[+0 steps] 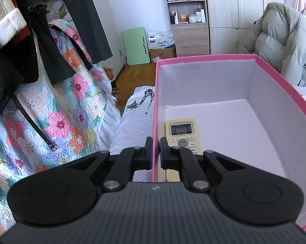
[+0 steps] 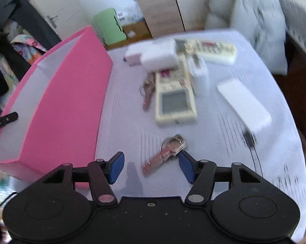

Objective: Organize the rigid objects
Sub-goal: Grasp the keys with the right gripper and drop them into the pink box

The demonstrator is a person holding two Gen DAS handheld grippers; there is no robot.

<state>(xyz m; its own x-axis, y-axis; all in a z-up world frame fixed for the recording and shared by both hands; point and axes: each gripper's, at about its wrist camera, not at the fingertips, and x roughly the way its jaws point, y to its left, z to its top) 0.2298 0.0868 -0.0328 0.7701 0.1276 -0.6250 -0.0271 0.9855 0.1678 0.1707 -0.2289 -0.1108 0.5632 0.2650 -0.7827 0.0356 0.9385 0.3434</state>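
Observation:
A pink box (image 1: pixel 206 58) with a white inside stands on the bed; a cream remote (image 1: pixel 182 135) lies in it by the left wall. My left gripper (image 1: pixel 156 152) is shut on that left wall (image 1: pixel 155 122), one finger outside and one inside. In the right wrist view the pink box (image 2: pixel 71 101) is at the left. My right gripper (image 2: pixel 152 167) is open just above the sheet, with a red key bunch (image 2: pixel 165 155) between its fingertips. Further off lie a cream remote (image 2: pixel 174 99), a second remote (image 2: pixel 214 50), another key bunch (image 2: pixel 148 93), white chargers (image 2: pixel 157 56) and a white power bank (image 2: pixel 244 103).
The bed has a striped white sheet (image 2: pixel 224 162). A floral quilt (image 1: pixel 57 111) and dark clothes (image 1: pixel 51 40) hang at the left. A grey puffer jacket (image 1: pixel 285 40) lies at the right. Shelves (image 1: pixel 186 10) and a wardrobe stand by the far wall.

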